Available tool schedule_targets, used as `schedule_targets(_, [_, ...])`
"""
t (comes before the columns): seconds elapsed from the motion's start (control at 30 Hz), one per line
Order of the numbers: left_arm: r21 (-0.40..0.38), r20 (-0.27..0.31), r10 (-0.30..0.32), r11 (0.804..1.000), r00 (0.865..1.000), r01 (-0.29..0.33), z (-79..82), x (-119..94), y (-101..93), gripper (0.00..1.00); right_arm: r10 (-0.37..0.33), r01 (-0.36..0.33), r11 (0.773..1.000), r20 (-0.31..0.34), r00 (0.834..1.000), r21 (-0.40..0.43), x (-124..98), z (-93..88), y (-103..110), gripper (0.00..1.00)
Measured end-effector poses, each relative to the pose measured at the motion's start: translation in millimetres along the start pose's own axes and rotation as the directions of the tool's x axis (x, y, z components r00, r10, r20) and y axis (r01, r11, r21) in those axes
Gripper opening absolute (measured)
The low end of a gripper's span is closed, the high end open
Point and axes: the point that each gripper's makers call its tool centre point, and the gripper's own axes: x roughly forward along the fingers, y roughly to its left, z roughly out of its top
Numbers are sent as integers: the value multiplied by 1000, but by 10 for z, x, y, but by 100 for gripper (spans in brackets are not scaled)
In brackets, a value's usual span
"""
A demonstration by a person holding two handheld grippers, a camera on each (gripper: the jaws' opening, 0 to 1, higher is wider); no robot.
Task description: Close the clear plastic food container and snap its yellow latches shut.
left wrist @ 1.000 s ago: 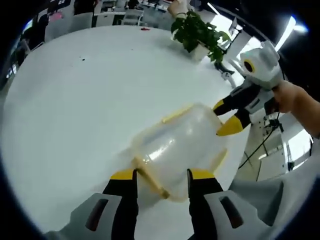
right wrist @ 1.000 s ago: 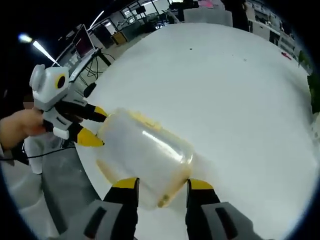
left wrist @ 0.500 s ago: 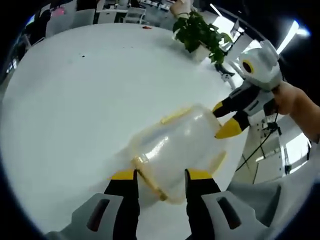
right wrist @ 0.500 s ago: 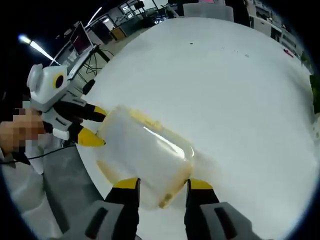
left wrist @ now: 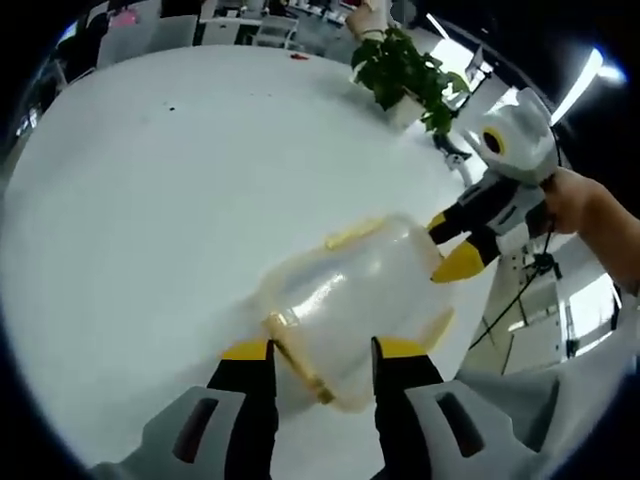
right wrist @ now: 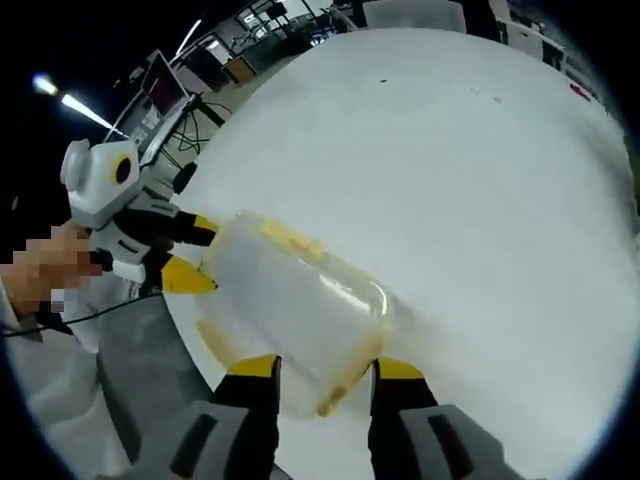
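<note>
Container point(left wrist: 355, 295) lies on white table point(left wrist: 150, 200), near its edge, long axis running from left gripper point(left wrist: 320, 350) to right gripper point(right wrist: 322, 368). Each gripper's jaws straddle one end, apparently clamped. Yellow latch point(left wrist: 300, 358) sits between left jaws, nearest.

I see open white table point(left wrist: 150, 200) from 9 to 12 o'clock past the clear container point(left wrist: 350, 300); a potted plant point(left wrist: 405, 70) blocks 1 o'clock, and the right gripper point(left wrist: 445, 245) crowds its 3 o'clock end.
</note>
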Motion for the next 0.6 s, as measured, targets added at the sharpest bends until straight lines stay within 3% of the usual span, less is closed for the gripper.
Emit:
schedule_targets(0.23, [10,3,1,1000,1000,-1,2,-4,-1,37,-38,39,999,30,999,-22,-26,22,1,34])
schedule_targets(0.43, [98,20,3,995,1000,-5,4,-28,-11,38,-90,95,988,46,995,-125,-37,49,-8,37])
schedule_targets(0.5, [108,20,4,994,1000,-6,-9,-38,-17,38,-92,98,974,40,995,-206,-34,28,10,39])
schedule_targets(0.6, [128,25,1,992,1000,-5,-6,-61,-15,37,-93,97,972,29,995,-216,-43,1,13,38])
